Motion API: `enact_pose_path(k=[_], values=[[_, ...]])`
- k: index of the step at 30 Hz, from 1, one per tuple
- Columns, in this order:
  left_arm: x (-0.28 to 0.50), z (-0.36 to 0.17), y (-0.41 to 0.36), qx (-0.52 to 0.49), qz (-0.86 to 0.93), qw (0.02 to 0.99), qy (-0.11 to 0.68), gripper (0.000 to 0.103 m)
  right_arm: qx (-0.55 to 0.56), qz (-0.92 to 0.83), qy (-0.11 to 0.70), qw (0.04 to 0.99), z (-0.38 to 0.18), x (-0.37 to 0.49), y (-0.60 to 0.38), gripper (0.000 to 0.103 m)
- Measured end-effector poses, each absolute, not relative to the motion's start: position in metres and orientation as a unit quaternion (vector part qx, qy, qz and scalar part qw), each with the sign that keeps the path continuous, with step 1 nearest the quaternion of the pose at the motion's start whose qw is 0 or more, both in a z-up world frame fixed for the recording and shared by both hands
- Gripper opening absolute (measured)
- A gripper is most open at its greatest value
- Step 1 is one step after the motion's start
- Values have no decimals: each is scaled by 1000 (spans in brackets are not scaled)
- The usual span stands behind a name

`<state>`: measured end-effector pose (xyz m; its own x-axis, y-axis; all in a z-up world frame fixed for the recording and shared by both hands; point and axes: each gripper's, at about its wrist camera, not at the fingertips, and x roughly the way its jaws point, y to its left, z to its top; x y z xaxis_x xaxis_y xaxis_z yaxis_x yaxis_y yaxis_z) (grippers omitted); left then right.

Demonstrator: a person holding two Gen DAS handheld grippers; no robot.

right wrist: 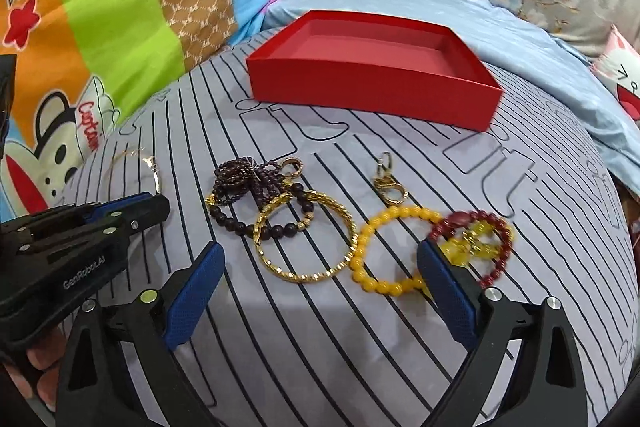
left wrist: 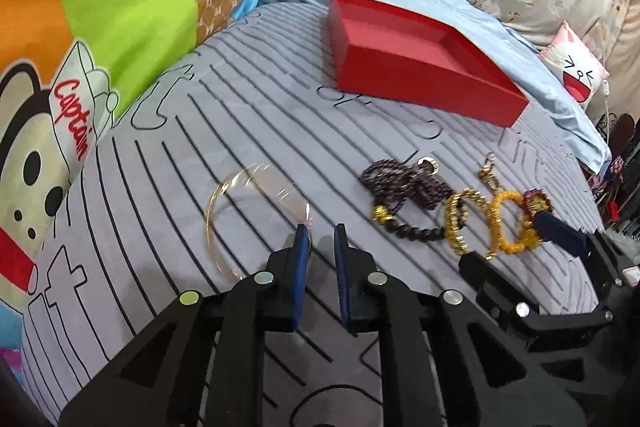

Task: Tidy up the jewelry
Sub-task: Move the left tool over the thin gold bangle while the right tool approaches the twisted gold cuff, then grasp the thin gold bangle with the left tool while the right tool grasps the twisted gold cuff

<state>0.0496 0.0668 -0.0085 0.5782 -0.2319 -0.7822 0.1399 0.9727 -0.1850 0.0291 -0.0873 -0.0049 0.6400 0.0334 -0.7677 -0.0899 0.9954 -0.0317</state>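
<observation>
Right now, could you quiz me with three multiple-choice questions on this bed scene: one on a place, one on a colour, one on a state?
1. Where is the clear bangle?
A. in the box
B. on the striped sheet
C. on a pillow

2. What colour is the box?
A. red
B. blue
C. white

3. How is the right hand-held gripper?
A. shut
B. open
C. holding beads

Answers: B, the bangle lies on stripes; A, its walls are red; B, its fingers stand wide apart.
</observation>
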Motion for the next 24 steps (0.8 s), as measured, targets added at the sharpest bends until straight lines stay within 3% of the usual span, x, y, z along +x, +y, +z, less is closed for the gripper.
enact_pose_path(k=[3, 4, 5, 7, 10, 15, 24], values=[[49, -8, 72, -59, -104, 889, 442, 16, -36, 36, 429, 902, -9, 33, -86, 88], [49, -7, 73, -60, -103, 890, 440, 28, -36, 37, 430, 901, -9, 35, -86, 88], [48, -7, 75, -61, -99, 892, 437, 46, -36, 38, 431, 901, -10, 35, -86, 85], [45, -3, 82, -68, -87, 899, 425, 58, -38, 39, 433, 900, -11, 39, -85, 81], [44, -1, 92, -77, -82, 900, 421, 59, -33, 43, 440, 896, -14, 42, -86, 65], [46, -8, 107, -90, -69, 896, 430, 59, -33, 49, 429, 901, -10, 40, -85, 57], [30, -9, 88, -44, -95, 894, 436, 60, -5, 48, 432, 900, -6, 29, -96, 57]])
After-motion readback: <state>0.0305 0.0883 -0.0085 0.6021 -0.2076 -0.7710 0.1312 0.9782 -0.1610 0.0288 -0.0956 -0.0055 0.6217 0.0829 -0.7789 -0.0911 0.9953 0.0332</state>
